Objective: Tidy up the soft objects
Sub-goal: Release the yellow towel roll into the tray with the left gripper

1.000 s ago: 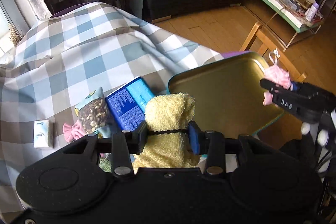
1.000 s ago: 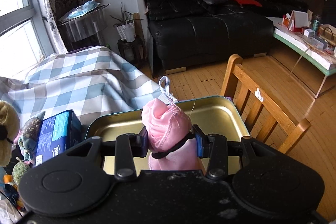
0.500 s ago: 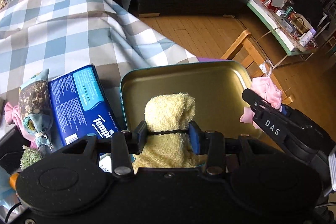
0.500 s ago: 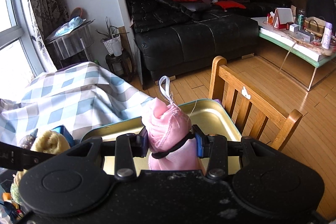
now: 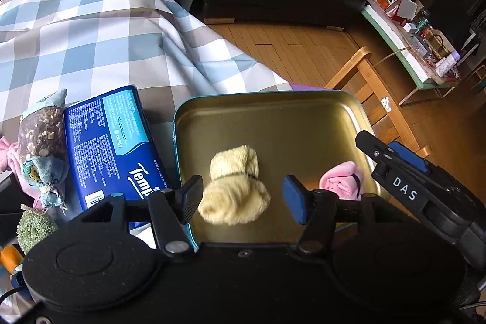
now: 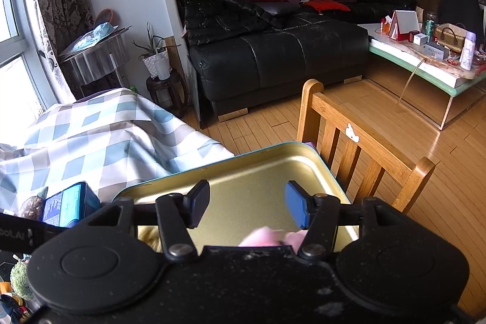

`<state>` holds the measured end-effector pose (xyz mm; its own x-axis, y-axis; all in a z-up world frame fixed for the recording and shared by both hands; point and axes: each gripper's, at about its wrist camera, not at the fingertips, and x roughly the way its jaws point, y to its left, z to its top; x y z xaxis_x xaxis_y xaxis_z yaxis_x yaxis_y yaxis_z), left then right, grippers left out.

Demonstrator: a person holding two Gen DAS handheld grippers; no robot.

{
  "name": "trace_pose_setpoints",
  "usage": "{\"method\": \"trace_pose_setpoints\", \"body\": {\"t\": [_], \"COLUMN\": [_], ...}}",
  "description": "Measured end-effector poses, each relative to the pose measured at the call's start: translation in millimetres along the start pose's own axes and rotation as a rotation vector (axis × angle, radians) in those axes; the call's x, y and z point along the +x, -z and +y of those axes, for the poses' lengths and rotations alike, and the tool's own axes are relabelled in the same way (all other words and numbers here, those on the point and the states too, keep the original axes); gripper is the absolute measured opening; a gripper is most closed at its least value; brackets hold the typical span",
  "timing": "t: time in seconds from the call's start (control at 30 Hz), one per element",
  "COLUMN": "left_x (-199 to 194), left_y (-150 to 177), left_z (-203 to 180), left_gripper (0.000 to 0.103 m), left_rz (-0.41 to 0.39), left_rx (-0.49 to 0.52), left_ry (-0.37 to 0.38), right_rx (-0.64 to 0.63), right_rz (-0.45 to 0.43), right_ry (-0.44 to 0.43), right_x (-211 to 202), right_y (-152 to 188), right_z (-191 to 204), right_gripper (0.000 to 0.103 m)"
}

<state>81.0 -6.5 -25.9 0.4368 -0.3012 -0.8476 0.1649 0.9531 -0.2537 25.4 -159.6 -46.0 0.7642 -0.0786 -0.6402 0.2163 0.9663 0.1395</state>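
Both grippers stood wide and empty over the tray [image 5: 349,111]; the yellow bundle [image 5: 235,190] lay between the left gripper [image 5: 241,195] fingers, long axis running near-to-far, pink pouch [image 5: 341,179] just right

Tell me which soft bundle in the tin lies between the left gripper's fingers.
The yellow bundle; the pink one lies off to its right in the tin.

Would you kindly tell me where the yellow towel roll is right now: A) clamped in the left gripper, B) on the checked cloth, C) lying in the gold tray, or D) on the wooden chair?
C: the yellow towel roll lies loose on the gold tray, and the left gripper is open around it.
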Motion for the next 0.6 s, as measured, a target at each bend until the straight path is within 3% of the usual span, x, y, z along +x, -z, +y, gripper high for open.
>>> {"method": "trace_pose_setpoints", "body": {"t": [0.6], "left_x": [-3.8], "left_y": [6.0], "left_z": [6.4], "left_gripper": [0.060], "left_rz": [0.010], "left_rx": [0.002], "left_ry": [-0.040], "right_rx": [-0.001], "right_rz": [0.003], "right_ry": [0.005], "right_x": [2.2], "right_y": [0.5], "right_z": [0.3], "right_gripper": [0.065]}}
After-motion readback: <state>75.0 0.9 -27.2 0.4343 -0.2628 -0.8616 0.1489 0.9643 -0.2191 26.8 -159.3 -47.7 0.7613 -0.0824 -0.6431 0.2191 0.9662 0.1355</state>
